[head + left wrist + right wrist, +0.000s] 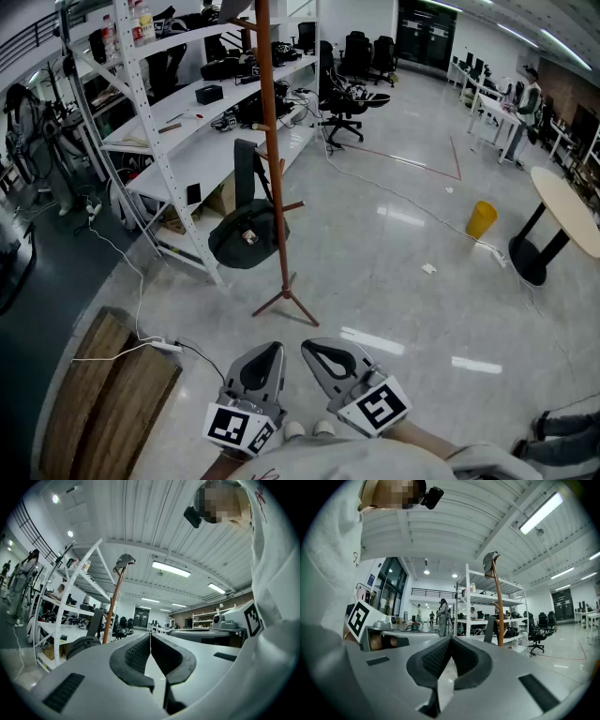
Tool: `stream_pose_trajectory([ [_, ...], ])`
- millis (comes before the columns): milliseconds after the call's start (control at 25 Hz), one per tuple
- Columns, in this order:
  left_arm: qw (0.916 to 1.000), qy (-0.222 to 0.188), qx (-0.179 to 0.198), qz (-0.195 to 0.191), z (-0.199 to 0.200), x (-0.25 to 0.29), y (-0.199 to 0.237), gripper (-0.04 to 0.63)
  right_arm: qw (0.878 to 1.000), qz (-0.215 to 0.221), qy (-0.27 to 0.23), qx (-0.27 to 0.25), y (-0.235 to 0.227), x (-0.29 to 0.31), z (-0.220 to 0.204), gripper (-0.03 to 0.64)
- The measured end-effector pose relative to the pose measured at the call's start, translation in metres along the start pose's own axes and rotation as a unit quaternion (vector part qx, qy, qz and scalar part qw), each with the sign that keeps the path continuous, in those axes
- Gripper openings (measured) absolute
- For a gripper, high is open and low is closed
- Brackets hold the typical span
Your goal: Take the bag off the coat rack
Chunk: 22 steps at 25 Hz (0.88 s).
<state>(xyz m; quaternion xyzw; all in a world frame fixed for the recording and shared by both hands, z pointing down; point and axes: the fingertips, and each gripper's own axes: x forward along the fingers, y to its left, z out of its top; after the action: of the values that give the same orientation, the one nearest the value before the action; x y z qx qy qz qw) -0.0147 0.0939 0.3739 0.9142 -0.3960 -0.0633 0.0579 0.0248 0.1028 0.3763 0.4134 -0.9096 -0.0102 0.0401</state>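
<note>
A dark grey bag (248, 234) hangs by its strap from a peg of the brown wooden coat rack (272, 159), low against the pole. The rack stands on the floor ahead of me, about a metre and a half away. My left gripper (273, 345) and right gripper (304, 346) are held side by side low in front of my body, both shut and empty, well short of the bag. The left gripper view shows the rack pole (112, 609) and the bag (84, 644) at left. In the right gripper view the pole (498, 604) rises right of centre, with a cap on top.
White metal shelving (197, 112) with equipment stands just left of and behind the rack. A wooden bench (108, 394) and a power strip with cables (164, 345) lie at lower left. Office chairs (347, 103), a yellow bin (481, 218) and a round table (567, 211) stand farther off.
</note>
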Motion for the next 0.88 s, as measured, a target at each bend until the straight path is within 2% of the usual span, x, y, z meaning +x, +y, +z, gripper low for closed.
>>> stream_pose_trajectory([
  [400,1.0,-0.003,0.002,-0.001,0.001,-0.005,-0.008,0.018,1.0,0.0,-0.001,-0.006,0.005,-0.009,-0.001,0.02],
  [640,1.0,-0.004,0.006,0.005,0.006,-0.005,-0.01,0.018,1.0,-0.013,-0.027,0.003,-0.004,-0.017,0.009,0.02],
  [880,0.9999,-0.003,0.002,0.013,0.005,0.0,-0.017,0.018,1.0,0.001,-0.018,-0.01,-0.006,-0.024,0.007,0.02],
])
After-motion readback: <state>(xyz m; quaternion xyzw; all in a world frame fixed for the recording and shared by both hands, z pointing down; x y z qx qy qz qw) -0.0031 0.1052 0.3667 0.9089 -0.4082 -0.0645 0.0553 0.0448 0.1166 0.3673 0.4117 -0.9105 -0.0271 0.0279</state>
